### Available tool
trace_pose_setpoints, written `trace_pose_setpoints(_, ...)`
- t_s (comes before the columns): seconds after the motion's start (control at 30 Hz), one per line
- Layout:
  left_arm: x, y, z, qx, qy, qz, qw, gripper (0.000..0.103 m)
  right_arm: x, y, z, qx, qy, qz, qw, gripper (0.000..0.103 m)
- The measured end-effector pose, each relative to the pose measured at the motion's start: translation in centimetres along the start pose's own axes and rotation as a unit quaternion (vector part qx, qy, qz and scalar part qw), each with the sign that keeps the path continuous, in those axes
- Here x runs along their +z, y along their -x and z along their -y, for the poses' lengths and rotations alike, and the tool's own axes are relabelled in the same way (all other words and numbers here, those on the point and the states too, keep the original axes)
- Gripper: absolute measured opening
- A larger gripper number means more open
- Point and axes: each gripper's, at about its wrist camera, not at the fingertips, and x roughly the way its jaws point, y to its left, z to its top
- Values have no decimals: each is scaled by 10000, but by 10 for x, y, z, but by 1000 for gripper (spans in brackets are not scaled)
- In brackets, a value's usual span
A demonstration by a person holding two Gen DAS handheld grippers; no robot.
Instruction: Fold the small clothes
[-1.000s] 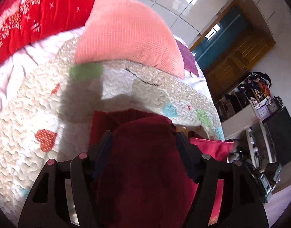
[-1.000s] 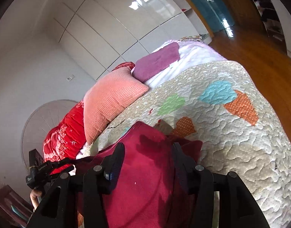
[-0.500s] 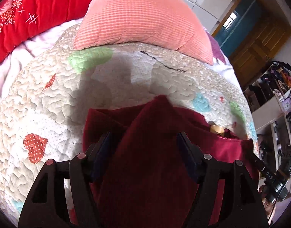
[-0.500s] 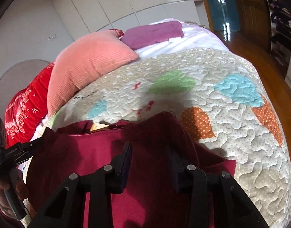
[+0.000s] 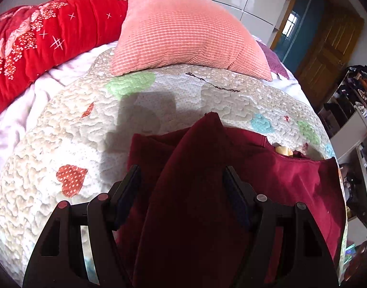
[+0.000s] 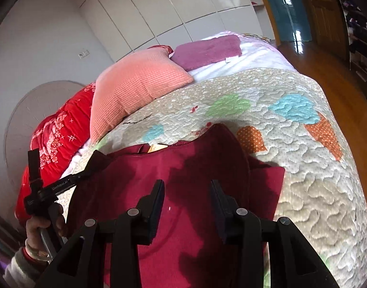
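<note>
Dark red garment (image 5: pixel 195 204): near part runs off the bottom edge in both wrist views; lower hem unseen.

Left gripper (image 5: pixel 181 177): garment fold fills the gap, pad contact not discernible.

Yellow object (image 6: pixel 157 147) at the neckline: mostly covered, unidentifiable.

Red blanket (image 5: pixel 39 36): cut by the left edge.

Shelf clutter (image 5: pixel 356 91): too small to tell.

Both wrist views close above quilt (image 5: pixel 51 144).

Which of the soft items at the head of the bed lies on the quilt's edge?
The salmon-pink waffle-textured cushion; its lower edge overlaps the quilt, unlike the red floral duvet and purple towel behind.
</note>
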Motion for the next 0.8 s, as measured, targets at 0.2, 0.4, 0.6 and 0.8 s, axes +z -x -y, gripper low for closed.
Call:
trace_pose_setpoints(0.2, -42, 49, -8, -337, 127, 20, 9993, 70, -10, -12, 0, -290, 64, -344, 9990, 41)
trace_pose_setpoints(0.4, -81, 88, -22, -260, 57, 177, 9995, 70, -9, 20, -46, 341, 251, -3, 9991, 42)
trace_pose_setpoints(0.6, -95, 79, -45, -355, 419, 85, 9985, 70, -7, -4, -117, 881, 668, -273, 9935, 42)
trace_pose_setpoints(0.8, -91, 64, -66, -469, 593, 110, 9971, 70, 2, -67, -204, 1048, 1138, -593, 9862, 48)
